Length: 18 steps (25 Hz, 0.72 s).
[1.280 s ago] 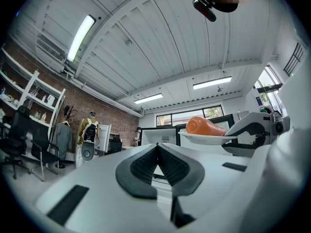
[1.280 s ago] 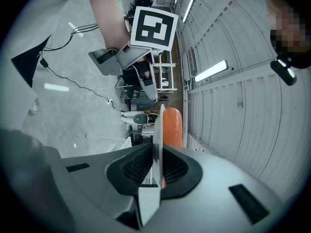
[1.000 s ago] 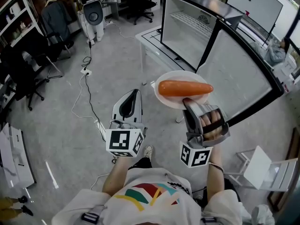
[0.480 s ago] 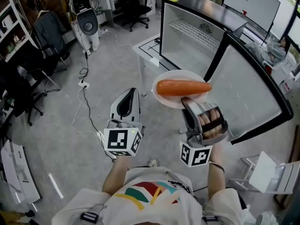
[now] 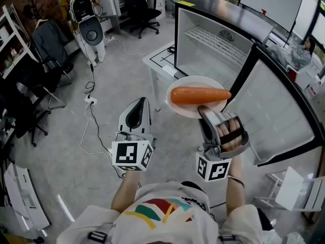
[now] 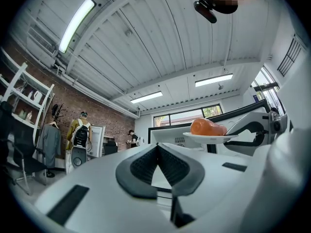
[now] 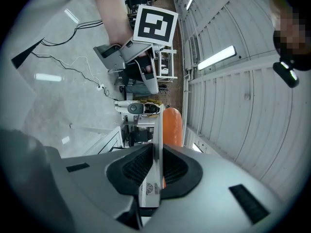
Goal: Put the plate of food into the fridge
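On the surface (image 5: 160, 60), which juts out past its left side: fridge (image 5: 218, 39), door (image 5: 277, 116) swung out on the right of the opening. Just in front of the fridge's open compartment, outside it: plate (image 5: 185, 108), carrot (image 5: 199, 95) lying crosswise on it. At the plate's edge farthest from the fridge: right tongs (image 5: 205, 111), clamped on the rim. Left of the fridge's front, beside the plate: left tongs (image 5: 143, 101), pressed together on nothing. Well left of the fridge, on the floor (image 5: 61, 151): cables (image 5: 90, 99), office chair (image 5: 43, 65), shelving (image 5: 10, 29).
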Motion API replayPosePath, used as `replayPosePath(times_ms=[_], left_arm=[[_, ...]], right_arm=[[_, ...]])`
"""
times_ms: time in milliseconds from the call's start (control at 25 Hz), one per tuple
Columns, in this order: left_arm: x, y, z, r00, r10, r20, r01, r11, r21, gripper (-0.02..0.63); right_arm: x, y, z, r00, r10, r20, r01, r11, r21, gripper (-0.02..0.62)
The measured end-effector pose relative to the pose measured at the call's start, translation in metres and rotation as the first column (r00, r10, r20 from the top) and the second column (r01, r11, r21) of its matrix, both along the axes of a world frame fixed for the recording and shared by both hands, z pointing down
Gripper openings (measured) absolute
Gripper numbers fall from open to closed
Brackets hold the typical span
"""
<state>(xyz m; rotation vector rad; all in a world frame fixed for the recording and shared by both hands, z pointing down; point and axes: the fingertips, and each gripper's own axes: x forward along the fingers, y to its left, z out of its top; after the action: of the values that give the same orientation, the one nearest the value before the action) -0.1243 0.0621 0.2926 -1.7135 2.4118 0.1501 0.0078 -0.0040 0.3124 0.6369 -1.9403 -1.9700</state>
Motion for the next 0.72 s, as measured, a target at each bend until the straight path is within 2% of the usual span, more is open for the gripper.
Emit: replayPosePath(times_ms=[520,720], left_arm=[[-0.028,-0.020,0.019,0.998,-0.006,-0.058,0.005,1.000,-0.021,0.006],[-0.035,-0.037,0.020,0.999,-0.006,-0.049,0.005,1.000,-0.021,0.006]], right_arm=[[-0.025,-0.019,0.010,0.999,0.000,-0.041,-0.001,1.000,-0.020,0.038],[-0.035,-0.038,0.019,0.999,-0.002,-0.051,0.001,1.000,-0.029,0.038]])
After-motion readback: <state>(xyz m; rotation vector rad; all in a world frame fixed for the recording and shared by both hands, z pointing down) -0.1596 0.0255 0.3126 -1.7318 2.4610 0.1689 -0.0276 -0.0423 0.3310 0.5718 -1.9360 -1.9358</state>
